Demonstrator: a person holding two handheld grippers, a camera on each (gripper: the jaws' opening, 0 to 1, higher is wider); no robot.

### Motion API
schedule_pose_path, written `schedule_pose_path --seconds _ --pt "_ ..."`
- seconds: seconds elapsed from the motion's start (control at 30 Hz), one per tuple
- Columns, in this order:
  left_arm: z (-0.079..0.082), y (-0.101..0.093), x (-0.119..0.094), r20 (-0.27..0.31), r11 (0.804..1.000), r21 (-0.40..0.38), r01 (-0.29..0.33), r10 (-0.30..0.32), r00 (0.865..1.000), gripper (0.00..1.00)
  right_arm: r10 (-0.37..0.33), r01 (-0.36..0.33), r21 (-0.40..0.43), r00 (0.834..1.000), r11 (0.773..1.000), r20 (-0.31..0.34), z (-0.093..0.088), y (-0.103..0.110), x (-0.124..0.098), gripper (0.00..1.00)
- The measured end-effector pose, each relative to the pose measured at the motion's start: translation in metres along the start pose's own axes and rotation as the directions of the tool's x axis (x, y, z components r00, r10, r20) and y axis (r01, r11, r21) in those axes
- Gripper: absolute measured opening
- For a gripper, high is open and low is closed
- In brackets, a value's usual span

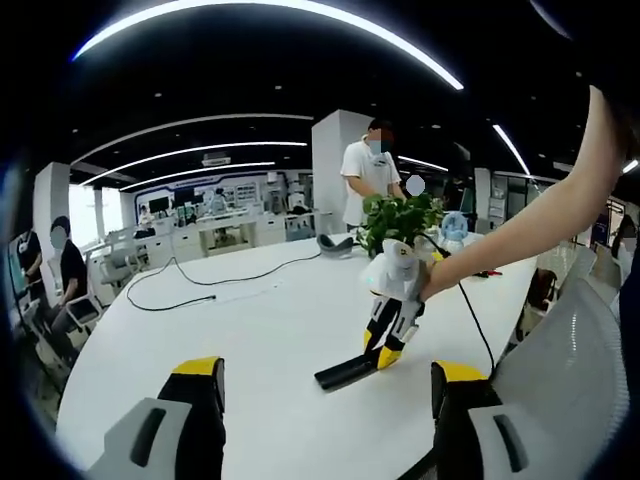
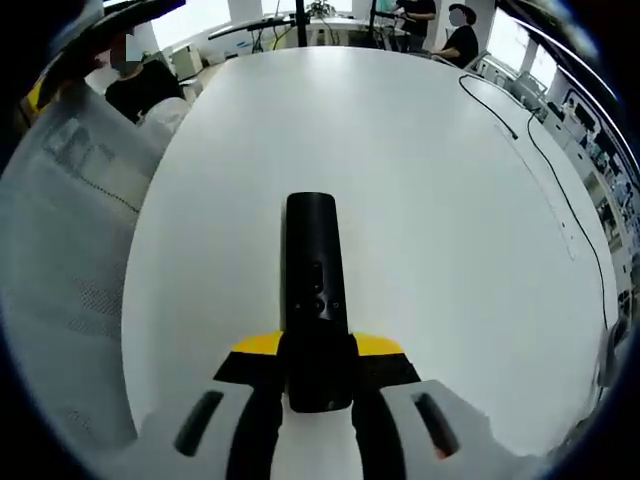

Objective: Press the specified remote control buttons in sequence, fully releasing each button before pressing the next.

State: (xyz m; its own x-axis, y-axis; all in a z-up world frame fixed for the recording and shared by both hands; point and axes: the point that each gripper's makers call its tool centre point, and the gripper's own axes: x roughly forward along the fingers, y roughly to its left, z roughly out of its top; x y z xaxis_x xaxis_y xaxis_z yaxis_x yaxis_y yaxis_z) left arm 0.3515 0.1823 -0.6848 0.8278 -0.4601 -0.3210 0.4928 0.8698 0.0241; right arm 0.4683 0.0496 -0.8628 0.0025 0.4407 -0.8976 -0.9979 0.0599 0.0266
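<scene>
The black remote control lies lengthwise between my right gripper's yellow-tipped jaws, which are shut on its near end; its buttons face up over the white table. In the left gripper view the same remote rests slanted on the table with the right gripper clamped on its far end, held by a person's arm coming from the right. My left gripper hangs back from the remote, jaws wide apart with nothing between them.
A potted green plant stands behind the right gripper, and a black cable snakes across the table. A second cable runs along the table's right side. People stand and sit around the table, and mesh chairs line its edge.
</scene>
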Motion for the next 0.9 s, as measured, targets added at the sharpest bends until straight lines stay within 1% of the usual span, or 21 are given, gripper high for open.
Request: schedule_pose_path --seconds 0.27,0.57,0.9 --pt "-0.001 0.003 0.0 -0.005 1.0 -0.018 -0.006 0.006 1.0 0.88 -0.005 0.006 0.014 1.0 1.0 -0.001 0.0 -0.026 -0.001 0.24" --pt "-0.004 0.003 0.002 -0.02 1.0 -0.027 -0.006 0.005 1.0 0.88 0.0 0.0 0.009 1.0 1.0 -0.007 0.001 -0.047 -0.001 0.24" --pt "-0.006 0.005 0.002 -0.028 0.999 -0.037 -0.012 0.011 1.0 0.88 -0.013 0.012 -0.023 0.999 1.0 -0.048 -0.001 -0.072 -0.002 0.24"
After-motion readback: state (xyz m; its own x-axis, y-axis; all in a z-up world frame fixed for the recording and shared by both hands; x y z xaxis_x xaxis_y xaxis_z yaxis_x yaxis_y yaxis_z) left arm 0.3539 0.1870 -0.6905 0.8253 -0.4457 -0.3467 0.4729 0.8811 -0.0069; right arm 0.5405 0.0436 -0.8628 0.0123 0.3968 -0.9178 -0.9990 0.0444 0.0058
